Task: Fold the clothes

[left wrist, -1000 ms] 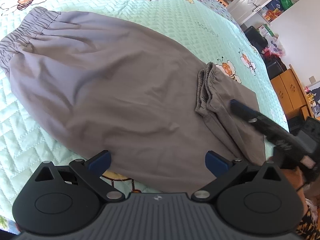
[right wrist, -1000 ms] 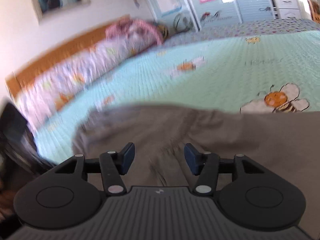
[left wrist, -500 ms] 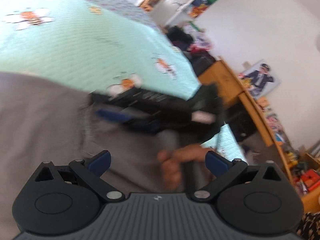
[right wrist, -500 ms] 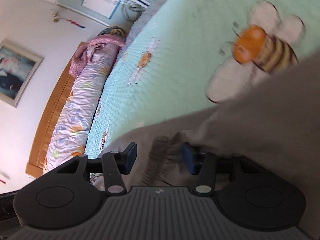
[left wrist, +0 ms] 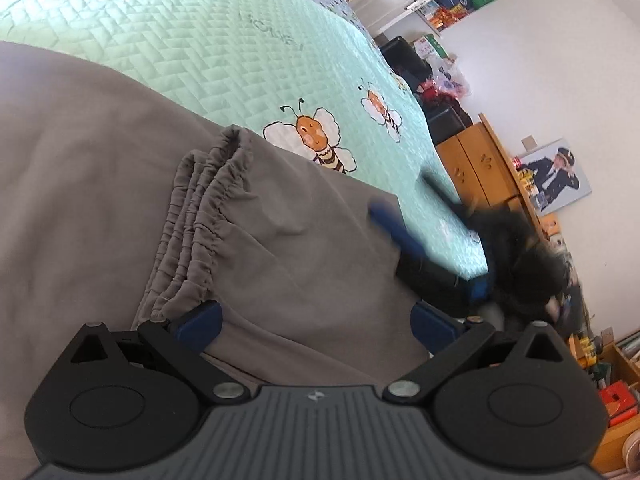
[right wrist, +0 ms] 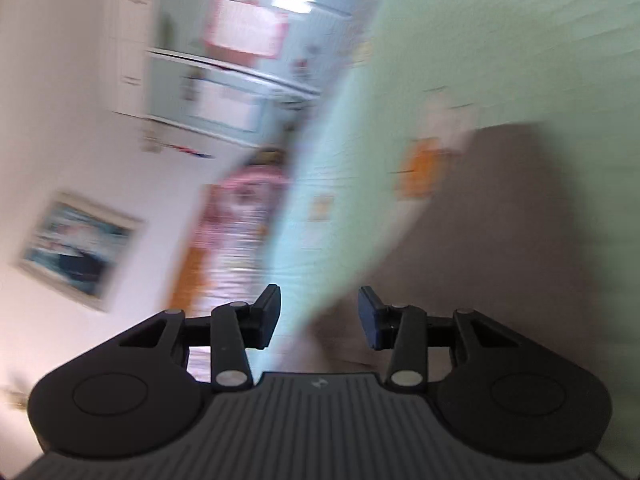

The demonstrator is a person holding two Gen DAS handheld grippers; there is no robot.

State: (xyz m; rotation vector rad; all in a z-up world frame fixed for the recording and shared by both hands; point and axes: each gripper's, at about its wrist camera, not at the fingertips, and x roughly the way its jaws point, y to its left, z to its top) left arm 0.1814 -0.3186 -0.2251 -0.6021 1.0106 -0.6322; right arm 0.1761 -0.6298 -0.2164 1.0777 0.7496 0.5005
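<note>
Your left gripper [left wrist: 316, 326] hovers with jaws spread wide, gripping nothing, over the soft grey trousers [left wrist: 120, 152]. They lie folded on the quilted mint bedspread [left wrist: 192, 28], their gathered elastic waistband [left wrist: 204, 216] ruffled in layers. Your right gripper [right wrist: 319, 316], blurred and part-open after closing a little, has only cloth edge beneath it.

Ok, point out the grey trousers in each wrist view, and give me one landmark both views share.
Left wrist view: the grey trousers fill the left and centre, gathered cuffs lying on top mid-frame, cloth running under the left gripper.
Right wrist view: the trousers are a blurred grey mass at right, reaching down beside the right gripper.
Shared landmark: the mint-green quilt with orange bees, blurred in the right wrist view.
</note>
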